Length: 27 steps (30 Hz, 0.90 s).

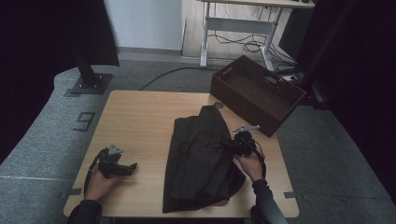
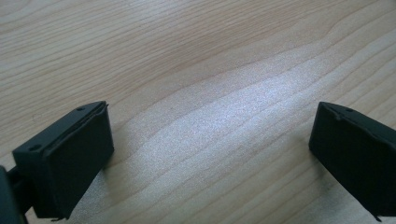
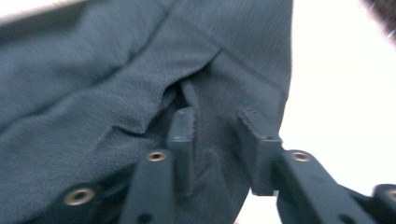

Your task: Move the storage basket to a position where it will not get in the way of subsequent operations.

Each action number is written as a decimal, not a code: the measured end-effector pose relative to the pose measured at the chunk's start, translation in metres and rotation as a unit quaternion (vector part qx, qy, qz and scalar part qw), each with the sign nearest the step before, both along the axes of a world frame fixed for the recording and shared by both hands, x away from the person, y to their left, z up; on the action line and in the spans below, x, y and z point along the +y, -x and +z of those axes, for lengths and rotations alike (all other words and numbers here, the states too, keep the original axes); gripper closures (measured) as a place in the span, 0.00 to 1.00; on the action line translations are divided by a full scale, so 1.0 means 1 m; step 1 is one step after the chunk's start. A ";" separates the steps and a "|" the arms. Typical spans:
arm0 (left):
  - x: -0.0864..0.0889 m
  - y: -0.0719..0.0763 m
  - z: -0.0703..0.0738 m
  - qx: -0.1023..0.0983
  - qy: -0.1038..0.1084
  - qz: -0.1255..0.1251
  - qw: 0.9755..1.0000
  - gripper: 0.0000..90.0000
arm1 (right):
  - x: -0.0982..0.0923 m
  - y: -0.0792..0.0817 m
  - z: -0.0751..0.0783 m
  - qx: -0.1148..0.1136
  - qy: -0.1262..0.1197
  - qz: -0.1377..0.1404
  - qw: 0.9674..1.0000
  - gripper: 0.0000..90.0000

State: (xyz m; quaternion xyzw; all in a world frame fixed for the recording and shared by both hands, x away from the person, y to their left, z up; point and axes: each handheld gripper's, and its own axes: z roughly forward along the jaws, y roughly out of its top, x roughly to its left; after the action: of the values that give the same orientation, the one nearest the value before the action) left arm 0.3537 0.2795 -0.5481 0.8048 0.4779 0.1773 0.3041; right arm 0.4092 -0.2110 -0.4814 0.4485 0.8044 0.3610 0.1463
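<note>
Wooden tabletop [image 1: 140, 121], pale grain, carries the work. Dark woven basket [image 1: 256, 93] sits at its far right corner, partly overhanging, presumably the destination for folded items. Dark garment [image 1: 201, 161] lies centre-right on the tabletop, folded into a long stack reaching from the near edge to just short of the basket; the layers fan slightly at the near end (fold not yet tidy, by my reading). Right claw [image 1: 232, 145] is at the garment's right edge, about mid-length. The right gripper view adds what the high view cannot resolve: right claw [image 3: 217, 140] jaws parted narrowly with a ridge of the cloth between them, pads not visibly pinching it, likely set to take or just let go of that edge. Left claw [image 1: 133, 167] rests on bare wood well apart from the garment, parked while the other hand works; the left gripper view shows it [image 2: 210, 154] wide, nothing between.
</note>
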 end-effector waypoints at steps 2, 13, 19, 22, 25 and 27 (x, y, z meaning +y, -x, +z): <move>0.000 0.000 0.000 0.000 0.000 0.000 1.000 0.00 | 0.001 0.003 0.012 -0.010 -0.006 0.000 1.000 0.65; 0.000 0.000 0.000 -0.001 -0.001 0.000 1.000 0.00 | 0.049 0.005 0.037 -0.020 -0.021 0.058 0.998 0.49; 0.000 0.000 0.000 0.000 -0.001 0.000 1.000 0.00 | 0.076 -0.001 0.000 0.012 0.011 0.057 0.998 0.43; 0.000 0.000 0.000 0.000 -0.001 0.000 1.000 0.00 | 0.077 -0.003 -0.021 0.029 0.009 0.046 0.998 0.46; 0.000 0.000 0.000 0.000 -0.001 0.000 1.000 0.00 | 0.076 -0.003 -0.033 0.041 0.001 0.042 0.998 0.61; 0.000 0.000 0.000 0.000 -0.001 0.000 1.000 0.00 | 0.078 -0.002 -0.036 0.042 0.002 0.046 0.998 0.75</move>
State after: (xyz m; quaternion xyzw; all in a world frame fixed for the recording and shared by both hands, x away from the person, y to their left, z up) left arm 0.3536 0.2794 -0.5480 0.8048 0.4781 0.1778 0.3035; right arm 0.4108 -0.1335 -0.5175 0.4254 0.8304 0.3467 0.0964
